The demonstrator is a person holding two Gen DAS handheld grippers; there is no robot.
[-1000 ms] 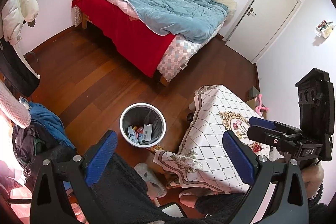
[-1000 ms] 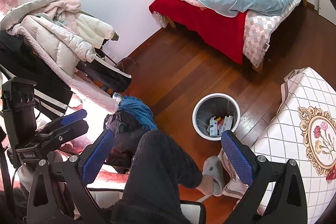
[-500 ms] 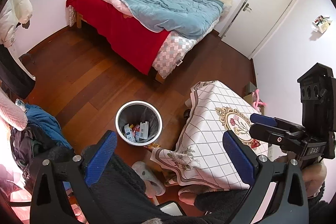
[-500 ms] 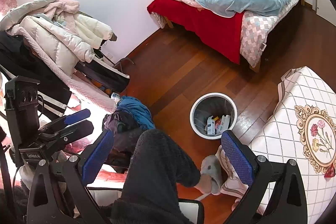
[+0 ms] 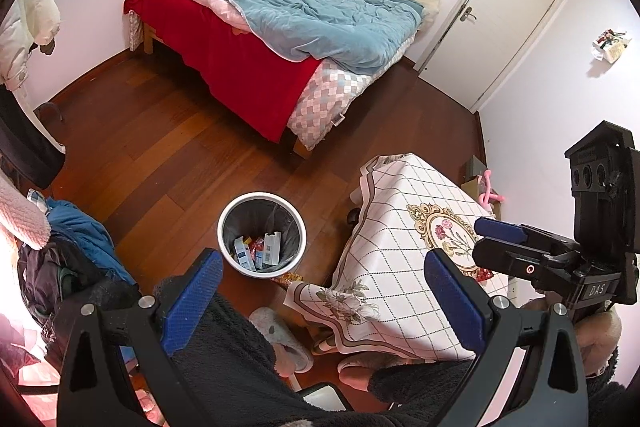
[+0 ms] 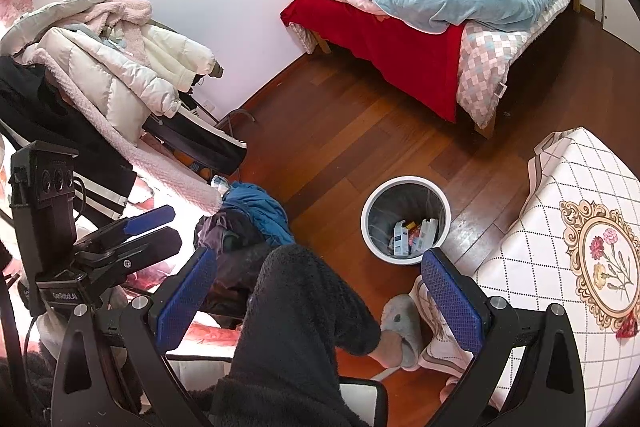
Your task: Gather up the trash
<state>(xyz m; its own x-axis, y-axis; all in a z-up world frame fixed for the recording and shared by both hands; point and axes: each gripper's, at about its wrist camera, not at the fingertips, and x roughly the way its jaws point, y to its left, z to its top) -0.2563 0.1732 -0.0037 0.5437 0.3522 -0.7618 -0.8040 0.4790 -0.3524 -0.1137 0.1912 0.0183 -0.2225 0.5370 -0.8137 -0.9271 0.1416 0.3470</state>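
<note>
Door (image 5: 494,23) shows only beside left gripper's (image 5: 322,297) view.

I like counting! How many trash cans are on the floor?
1. The trash can stands on the wooden floor beside the table, with boxes inside. Others may be out of view.

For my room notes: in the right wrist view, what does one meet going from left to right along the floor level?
Pile of coats → blue garment → trash bin → table with checked cloth.
</note>
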